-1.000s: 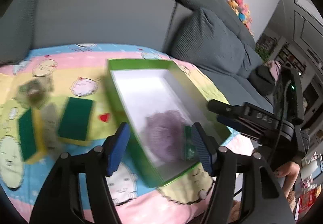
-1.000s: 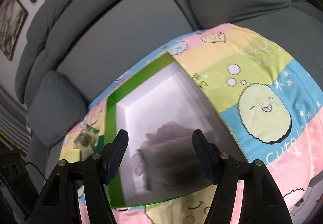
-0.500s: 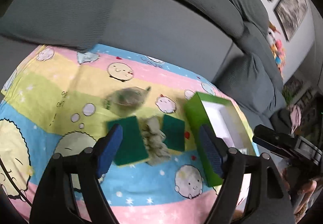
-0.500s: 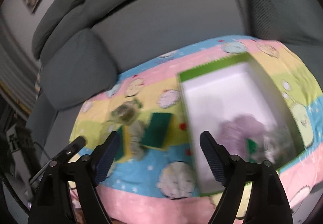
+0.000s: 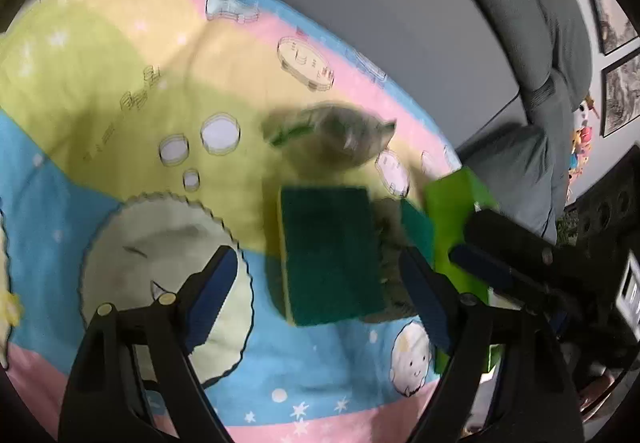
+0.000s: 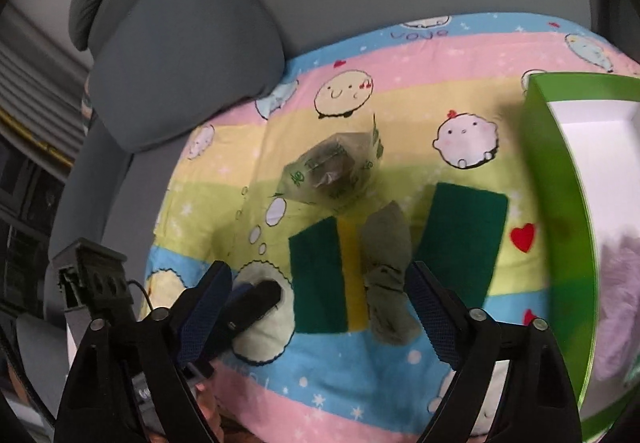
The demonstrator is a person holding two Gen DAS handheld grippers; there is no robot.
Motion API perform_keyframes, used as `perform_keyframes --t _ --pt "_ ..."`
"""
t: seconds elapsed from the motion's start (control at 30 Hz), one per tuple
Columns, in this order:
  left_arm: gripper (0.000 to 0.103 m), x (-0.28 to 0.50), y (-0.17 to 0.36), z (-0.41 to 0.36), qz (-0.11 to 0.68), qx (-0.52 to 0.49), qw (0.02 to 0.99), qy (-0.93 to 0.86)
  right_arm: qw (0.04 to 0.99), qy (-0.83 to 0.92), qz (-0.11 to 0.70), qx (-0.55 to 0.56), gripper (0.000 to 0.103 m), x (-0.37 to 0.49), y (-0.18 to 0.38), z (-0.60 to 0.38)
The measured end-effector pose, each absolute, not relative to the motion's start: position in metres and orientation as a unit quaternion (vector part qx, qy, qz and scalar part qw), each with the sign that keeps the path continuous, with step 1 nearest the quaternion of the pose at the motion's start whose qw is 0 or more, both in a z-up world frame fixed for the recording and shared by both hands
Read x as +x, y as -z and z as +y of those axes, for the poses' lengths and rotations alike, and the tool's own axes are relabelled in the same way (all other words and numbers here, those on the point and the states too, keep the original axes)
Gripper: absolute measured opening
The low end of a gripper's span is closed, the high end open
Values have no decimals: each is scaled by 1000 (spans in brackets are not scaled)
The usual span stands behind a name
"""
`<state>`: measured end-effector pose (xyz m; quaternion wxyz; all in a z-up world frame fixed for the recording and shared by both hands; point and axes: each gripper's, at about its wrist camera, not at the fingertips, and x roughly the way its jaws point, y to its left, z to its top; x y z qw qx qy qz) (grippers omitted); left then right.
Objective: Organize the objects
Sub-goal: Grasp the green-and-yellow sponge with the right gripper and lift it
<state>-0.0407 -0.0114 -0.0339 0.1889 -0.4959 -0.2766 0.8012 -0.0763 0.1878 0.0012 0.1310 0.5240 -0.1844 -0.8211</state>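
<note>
A green sponge [image 5: 330,255] is lying on the cartoon blanket [image 5: 120,83] in the left wrist view, between the spread, empty fingers of the left gripper [image 5: 320,295], which is hovering over it. Motion is blurring the clear bag [image 5: 332,141] behind it, and the green box [image 5: 460,219] is partly hiding behind the right gripper [image 5: 492,263].

In the right wrist view, the right gripper [image 6: 320,307] is hanging wide apart and empty above the sponge [image 6: 326,275] and a grey cloth [image 6: 386,263]. A second sponge [image 6: 460,243] is lying beside them, the bag [image 6: 334,171] sitting behind. The box [image 6: 560,211] is running off the right edge, holding something purple and fuzzy [image 6: 616,283], hard to identify.
</note>
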Motion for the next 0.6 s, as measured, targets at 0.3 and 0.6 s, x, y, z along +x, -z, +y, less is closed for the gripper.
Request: perform_keyframes --t 0.3,0.6 --pt "82 -41 50 -12 -295 -521 183 -780 150 810 -132 551 42 -91 18 161" --pt "64 -43 55 -4 -287 -520 194 -781 128 786 -144 587 41 -103 44 166"
